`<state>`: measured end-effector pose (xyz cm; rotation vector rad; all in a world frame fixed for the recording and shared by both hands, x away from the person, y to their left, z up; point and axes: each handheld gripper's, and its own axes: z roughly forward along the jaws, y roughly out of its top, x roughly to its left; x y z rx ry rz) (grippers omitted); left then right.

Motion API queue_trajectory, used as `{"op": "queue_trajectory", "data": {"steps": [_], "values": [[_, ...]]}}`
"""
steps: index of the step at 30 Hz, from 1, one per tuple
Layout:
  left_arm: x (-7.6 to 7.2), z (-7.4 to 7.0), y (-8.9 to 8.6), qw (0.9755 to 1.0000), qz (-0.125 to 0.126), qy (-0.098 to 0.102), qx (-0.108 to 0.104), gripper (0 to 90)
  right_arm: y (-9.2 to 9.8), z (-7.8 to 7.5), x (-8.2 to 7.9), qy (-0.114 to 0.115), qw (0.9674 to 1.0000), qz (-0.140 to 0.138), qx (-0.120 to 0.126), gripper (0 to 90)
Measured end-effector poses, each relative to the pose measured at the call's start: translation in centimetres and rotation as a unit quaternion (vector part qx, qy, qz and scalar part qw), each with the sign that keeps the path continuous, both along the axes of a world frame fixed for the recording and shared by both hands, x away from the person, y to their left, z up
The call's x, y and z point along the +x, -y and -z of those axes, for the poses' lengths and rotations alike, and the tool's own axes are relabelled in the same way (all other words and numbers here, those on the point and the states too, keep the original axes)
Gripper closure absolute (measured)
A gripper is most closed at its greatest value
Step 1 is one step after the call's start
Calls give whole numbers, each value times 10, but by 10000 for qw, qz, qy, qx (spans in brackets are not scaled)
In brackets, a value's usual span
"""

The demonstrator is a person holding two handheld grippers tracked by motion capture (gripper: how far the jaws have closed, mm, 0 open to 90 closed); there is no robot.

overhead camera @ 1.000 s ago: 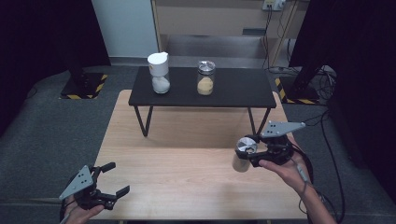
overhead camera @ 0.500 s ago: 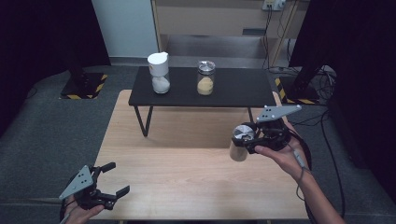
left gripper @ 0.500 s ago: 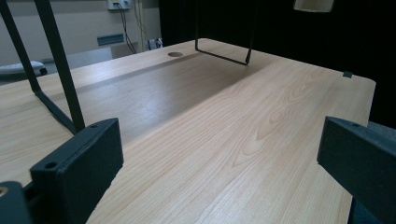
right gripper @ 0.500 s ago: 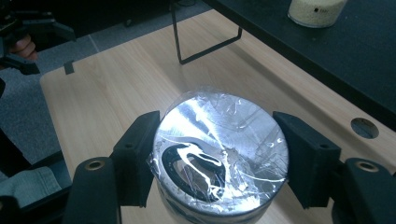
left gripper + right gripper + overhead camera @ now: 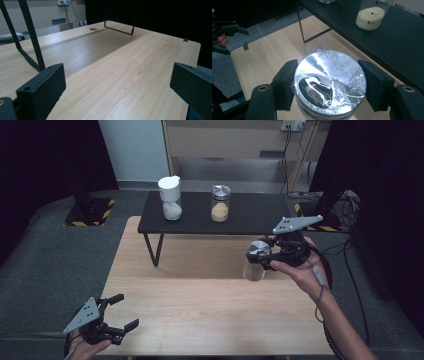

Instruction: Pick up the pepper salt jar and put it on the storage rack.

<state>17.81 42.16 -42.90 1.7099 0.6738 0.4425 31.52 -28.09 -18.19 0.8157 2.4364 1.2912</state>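
The glass jar [image 5: 256, 265] (shiny metal lid, seemingly empty) is now hanging clear of the wooden table [image 5: 200, 310], the right gripper [image 5: 262, 252] clamping its lid. It has been rising, probably heading for the black shelf [image 5: 250, 215], while the left gripper [image 5: 117, 312] is resting with jaws apart.

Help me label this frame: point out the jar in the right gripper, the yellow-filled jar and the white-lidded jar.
held jar [image 5: 329, 75], right gripper view, its shiny lid
yellow-filled jar [image 5: 219, 212], high view, its filling
white-lidded jar [image 5: 169, 188], high view, its lid

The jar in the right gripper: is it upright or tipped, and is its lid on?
Upright, lid on. The jar hangs with its silver lid on top, clear body below, clamped at the lid by the right gripper above the wooden table.
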Motion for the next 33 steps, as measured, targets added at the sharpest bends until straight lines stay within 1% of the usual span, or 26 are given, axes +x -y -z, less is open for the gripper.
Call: {"op": "queue_trajectory", "data": {"steps": [10,19,24,27,33], "values": [[0,0,0,10000,-2,-3,-2,0,-6,-15,6,52,9997,251,4,355],[0,0,0,10000,-1,-3,-5,0,-9,-28,11,125,9987,500,54,355],[0,0,0,10000,9,-2,3,0,-13,-36,16,177,9978,642,27,355],[0,0,0,10000,5,-11,0,0,-13,-41,19,197,9971,733,76,354],[0,0,0,10000,14,-12,3,0,-19,-49,26,273,9955,910,11,355]]}}
